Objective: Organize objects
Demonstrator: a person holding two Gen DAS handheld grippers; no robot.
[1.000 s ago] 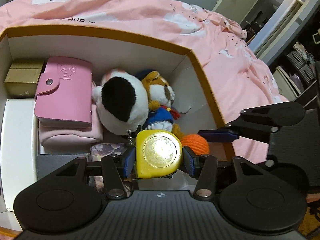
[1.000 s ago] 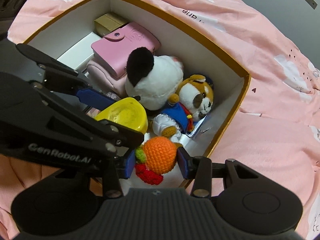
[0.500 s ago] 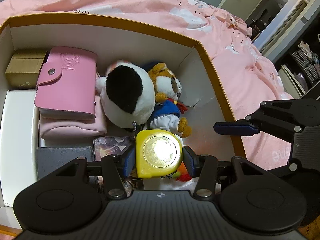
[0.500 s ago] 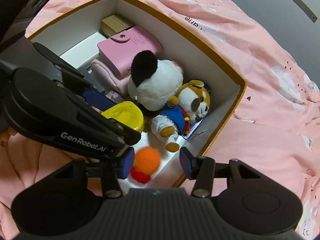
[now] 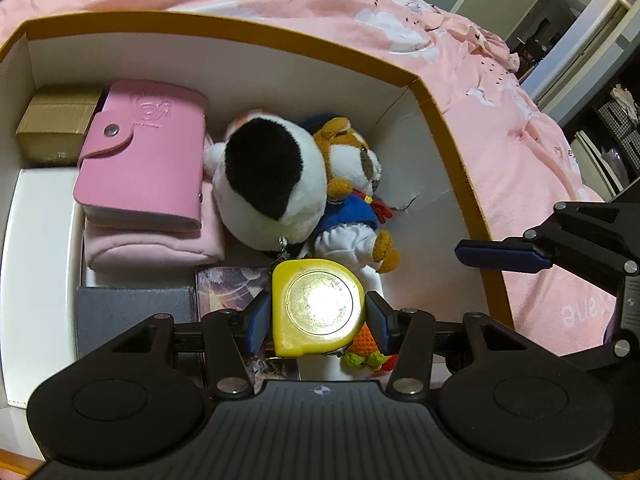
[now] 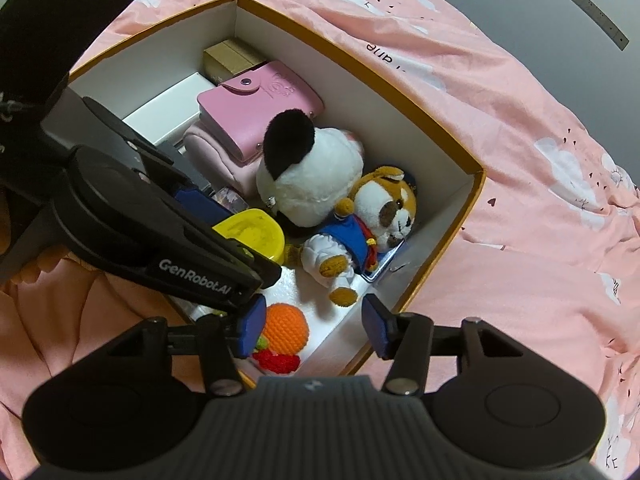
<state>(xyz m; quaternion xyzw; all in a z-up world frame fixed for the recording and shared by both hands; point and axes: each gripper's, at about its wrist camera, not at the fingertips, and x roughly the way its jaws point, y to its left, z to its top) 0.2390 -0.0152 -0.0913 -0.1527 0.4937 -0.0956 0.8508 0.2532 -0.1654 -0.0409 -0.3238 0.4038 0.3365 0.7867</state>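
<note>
My left tool grips the yellow tape measure, round face up toward the camera, above the box. My right tool is opening, pads clear of the orange crochet toy.

The right gripper jaws are opening, apparently having released the orange crochet toy into the box.

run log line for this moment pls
left gripper: shut on yellow tape measure over box | right gripper: jaws opening, empty | crochet orange: lying in box
</note>
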